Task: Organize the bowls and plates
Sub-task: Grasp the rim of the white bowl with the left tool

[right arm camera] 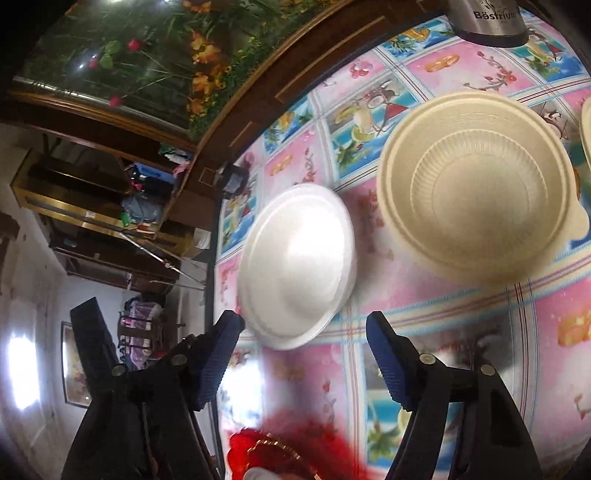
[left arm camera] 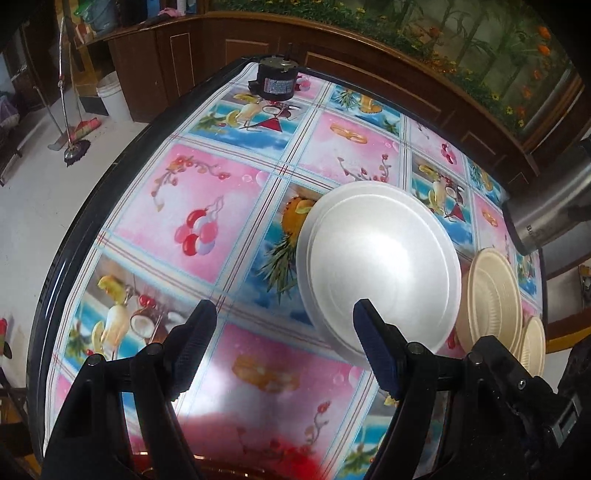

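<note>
Open left hand-held gripper (left arm camera: 284, 314) above patterned table (left arm camera: 207, 206), white plate (left arm camera: 380, 266) beside beige bowls (left arm camera: 491, 295).

A table (left arm camera: 207, 221) with a dark rim carries everything, covered by a glossy cloth printed in pink and blue squares of fruit, cherries and drinks. A white foam plate (left arm camera: 380, 273) lies upside down on it toward the middle. Just beside that plate sits a beige bowl (right arm camera: 476, 188), open side up, with a ribbed inner wall; a second beige piece (left arm camera: 533, 347) lies close against it, only partly in view. A small black motor-like device (left arm camera: 275, 79) stands at the far edge of the table. A steel container (right arm camera: 491, 20) with lettering stands near the bowl. Something red (right arm camera: 280, 450), blurred, lies at the near edge.
</note>
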### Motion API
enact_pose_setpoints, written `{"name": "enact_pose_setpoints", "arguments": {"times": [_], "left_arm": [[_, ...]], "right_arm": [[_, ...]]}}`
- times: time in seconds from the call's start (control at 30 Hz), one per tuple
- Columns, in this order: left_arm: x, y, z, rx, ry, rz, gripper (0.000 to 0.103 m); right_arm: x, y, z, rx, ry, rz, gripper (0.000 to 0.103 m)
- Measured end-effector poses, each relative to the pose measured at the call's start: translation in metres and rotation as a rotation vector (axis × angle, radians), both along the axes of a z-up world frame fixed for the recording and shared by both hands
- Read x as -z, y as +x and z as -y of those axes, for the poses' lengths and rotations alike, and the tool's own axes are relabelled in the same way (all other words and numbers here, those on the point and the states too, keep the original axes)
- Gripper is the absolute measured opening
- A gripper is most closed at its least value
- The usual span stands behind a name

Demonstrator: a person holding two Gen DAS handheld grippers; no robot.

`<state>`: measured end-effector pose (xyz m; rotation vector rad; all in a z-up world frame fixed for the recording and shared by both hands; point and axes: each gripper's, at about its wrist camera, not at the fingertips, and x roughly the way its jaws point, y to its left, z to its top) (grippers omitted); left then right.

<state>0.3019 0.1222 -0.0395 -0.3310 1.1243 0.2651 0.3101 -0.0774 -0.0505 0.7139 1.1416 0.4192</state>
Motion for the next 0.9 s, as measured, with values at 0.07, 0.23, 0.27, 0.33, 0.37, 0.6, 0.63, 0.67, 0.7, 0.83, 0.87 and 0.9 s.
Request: {"name": "enact_pose_setpoints", "arguments": {"times": [0.07,0.23,0.27,0.33,0.37,0.6,0.63,0.67,0.7,0.83,0.87,0.9], "left_arm": [[0.002,0.004,0.003,0.007,0.017,0.003,0.076],[0.008,0.012,0.005,0.01,0.044,-0.002,0.076],[0.009,0.013,0.005,0.01,0.046,-0.002,0.076],[0.012,0.016,0.005,0.012,0.048,-0.011,0.076],[0.013,0.017,0.004,0.012,0.048,-0.012,0.076],[0.021,0.023,0.007,0.02,0.063,-0.027,0.076],[0.023,0.025,0.007,0.018,0.066,-0.033,0.076],[0.026,0.026,0.006,0.014,0.062,-0.037,0.076],[0.027,0.027,0.006,0.013,0.061,-0.04,0.076],[0.032,0.029,0.006,0.016,0.071,-0.047,0.076],[0.033,0.03,0.007,0.017,0.073,-0.049,0.074],[0.034,0.031,0.007,0.018,0.072,-0.051,0.071]], "right_arm": [[0.005,0.004,-0.001,0.0,-0.011,-0.007,0.072],[0.011,0.009,-0.004,0.001,-0.047,-0.01,0.071],[0.012,0.011,-0.004,0.002,-0.052,-0.013,0.071],[0.013,0.012,-0.005,0.004,-0.062,-0.014,0.071],[0.014,0.013,-0.006,0.005,-0.066,-0.016,0.071],[0.018,0.019,-0.014,-0.002,-0.102,-0.013,0.067],[0.019,0.02,-0.015,-0.003,-0.106,-0.015,0.065],[0.021,0.021,-0.017,-0.006,-0.111,-0.018,0.065],[0.022,0.022,-0.019,-0.006,-0.117,-0.021,0.063],[0.028,0.025,-0.018,0.003,-0.13,-0.028,0.058],[0.029,0.026,-0.019,0.003,-0.137,-0.029,0.057],[0.03,0.027,-0.02,0.001,-0.142,-0.031,0.054]]}}
